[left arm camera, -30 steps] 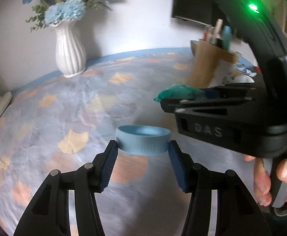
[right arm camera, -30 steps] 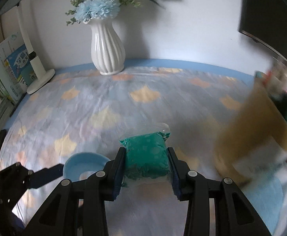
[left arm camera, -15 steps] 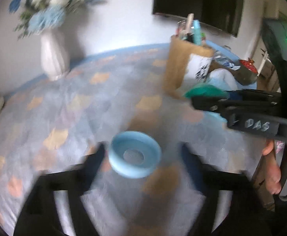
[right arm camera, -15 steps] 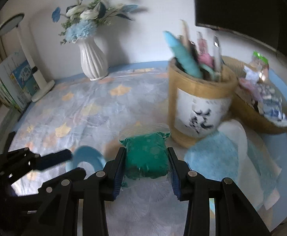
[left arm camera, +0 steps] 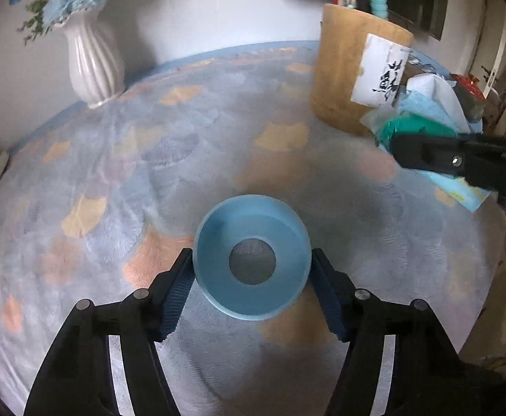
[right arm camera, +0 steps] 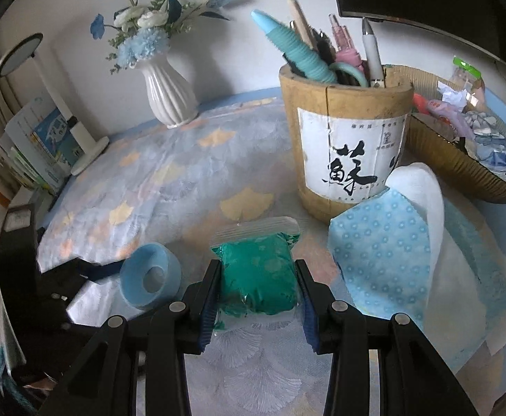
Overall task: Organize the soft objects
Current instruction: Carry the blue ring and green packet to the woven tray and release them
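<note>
- Ring (left arm camera: 253,260), soft & blue, is pinched w/ pads at both sides by left gripper (left arm camera: 252,279), whose jaws were just closing; held above table cloth (left arm camera: 114,159).
- Green bag (right arm camera: 258,277) is squeezed in right gripper (right arm camera: 257,298), near pen pot (right arm camera: 346,145).
- Nothing put away yet; both still carried. Blue cloths (right arm camera: 381,256) seem left to sort.
</note>
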Motion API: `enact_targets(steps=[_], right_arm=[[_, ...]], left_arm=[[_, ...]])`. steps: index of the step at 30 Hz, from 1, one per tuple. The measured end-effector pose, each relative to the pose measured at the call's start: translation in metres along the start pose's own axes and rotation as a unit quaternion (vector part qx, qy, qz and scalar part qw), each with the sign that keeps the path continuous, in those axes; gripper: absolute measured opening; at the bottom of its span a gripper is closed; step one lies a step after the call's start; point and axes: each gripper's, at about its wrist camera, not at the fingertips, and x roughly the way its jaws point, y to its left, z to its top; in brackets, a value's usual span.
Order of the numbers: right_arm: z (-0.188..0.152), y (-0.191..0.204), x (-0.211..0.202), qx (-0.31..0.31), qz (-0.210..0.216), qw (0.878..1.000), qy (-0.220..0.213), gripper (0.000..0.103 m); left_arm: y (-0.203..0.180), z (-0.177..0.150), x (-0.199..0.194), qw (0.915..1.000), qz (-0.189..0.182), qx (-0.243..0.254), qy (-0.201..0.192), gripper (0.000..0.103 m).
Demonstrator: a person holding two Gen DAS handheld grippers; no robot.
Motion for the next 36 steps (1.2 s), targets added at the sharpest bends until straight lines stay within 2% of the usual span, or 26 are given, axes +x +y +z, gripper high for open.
enact_targets(steps=[2, 4, 5, 9, 12, 14, 18, 21, 23, 27, 36], right_arm=[[0.001, 0.000, -0.007, -0.006, 0.004, 1.000, -0.009, 0.040], [0.002, 0.000, -0.018, -0.012, 0.004, 1.000, -0.021, 0.040], [0.003, 0.001, -0.025, -0.016, 0.003, 0.999, -0.028, 0.040], [0.013, -0.011, -0.058, -0.030, -0.042, 0.997, -0.050, 0.040], [0.025, -0.041, -0.087, 0.000, -0.061, 0.996, -0.071, 0.040], [0.033, -0.065, -0.104, 0.026, -0.078, 0.993, -0.088, 0.040], [0.050, -0.114, -0.126, 0.079, -0.117, 0.983, -0.117, 0.040], [0.068, -0.145, -0.132, 0.106, -0.130, 0.977, -0.133, 0.040], [0.079, -0.155, -0.134, 0.111, -0.135, 0.975, -0.141, 0.040], [0.102, -0.180, -0.128, 0.129, -0.135, 0.971, -0.147, 0.040], [0.139, -0.206, -0.101, 0.144, -0.132, 0.970, -0.144, 0.040]], left_arm=[[-0.005, 0.003, -0.009, 0.9997, -0.021, -0.001, -0.014, 0.063], [-0.013, 0.010, -0.023, 0.9977, -0.060, -0.002, -0.031, 0.063], [-0.025, 0.017, -0.034, 0.9959, -0.078, 0.012, -0.044, 0.063], [-0.077, 0.042, -0.059, 0.9881, -0.097, 0.081, -0.087, 0.063], [-0.111, 0.069, -0.066, 0.9795, -0.125, 0.105, -0.117, 0.064], [-0.130, 0.089, -0.065, 0.9768, -0.132, 0.107, -0.130, 0.064], [-0.144, 0.134, -0.044, 0.9806, -0.130, 0.071, -0.129, 0.064], [-0.141, 0.162, -0.025, 0.9790, -0.165, 0.029, -0.116, 0.064], [-0.142, 0.177, -0.017, 0.9779, -0.172, 0.010, -0.118, 0.064], [-0.164, 0.191, -0.004, 0.9780, -0.172, 0.016, -0.117, 0.064], [-0.176, 0.211, 0.027, 0.9809, -0.155, 0.023, -0.115, 0.064]])
